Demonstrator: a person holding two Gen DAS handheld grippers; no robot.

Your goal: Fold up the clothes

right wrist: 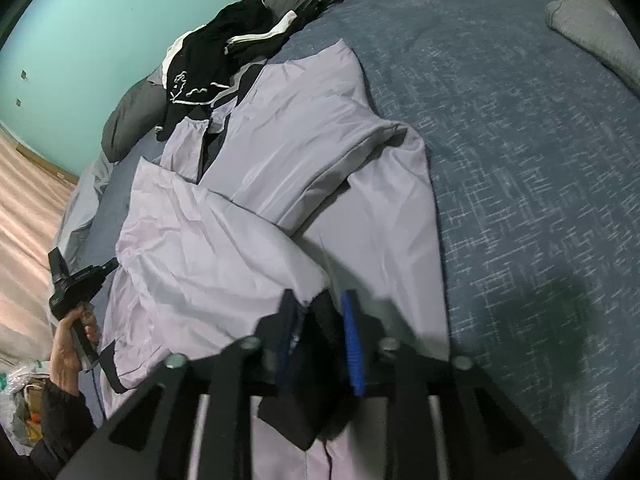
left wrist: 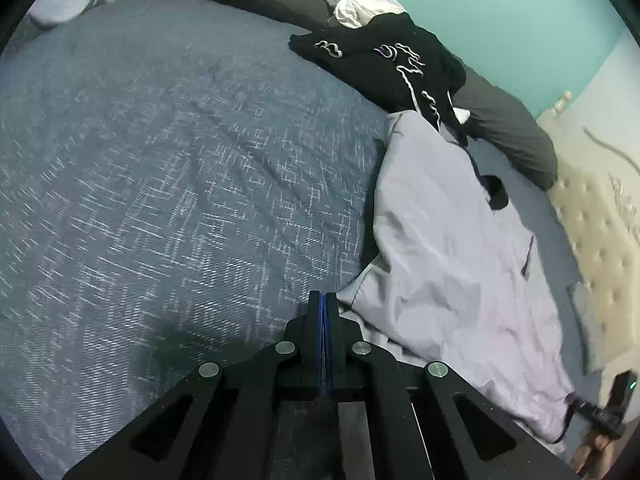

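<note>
presently, item one: my left gripper (left wrist: 323, 300), jaws pressed flat together with only the blue pads' edges showing, nothing caught between them, tip hovering over the blue bedspread (left wrist: 160, 180) just beside the near edge of the lilac jacket (left wrist: 452, 264).
item two: my right gripper (right wrist: 320, 304), jaws part open, a black cuff (right wrist: 324, 320) of the jacket lying in the gap between the blue pads; i cannot tell whether the pads press on it.
item three: lilac jacket (right wrist: 288, 152), spread rumpled across the bedspread (right wrist: 520, 140), one sleeve folded over the body, black trim at collar and hem.
item four: black garment with white outline print (left wrist: 384, 60), heaped at the far end of the jacket, partly on a dark grey pillow (left wrist: 508, 128); a white cloth (left wrist: 364, 6) bunched behind it.
item five: person's hand (right wrist: 70, 348) in a dark sleeve, seen from the right wrist view, gripping the other gripper's handle at the jacket's hem.
item six: cream tufted headboard (left wrist: 600, 240) beyond the bed edge; teal wall (left wrist: 500, 12) behind the pillows.
</note>
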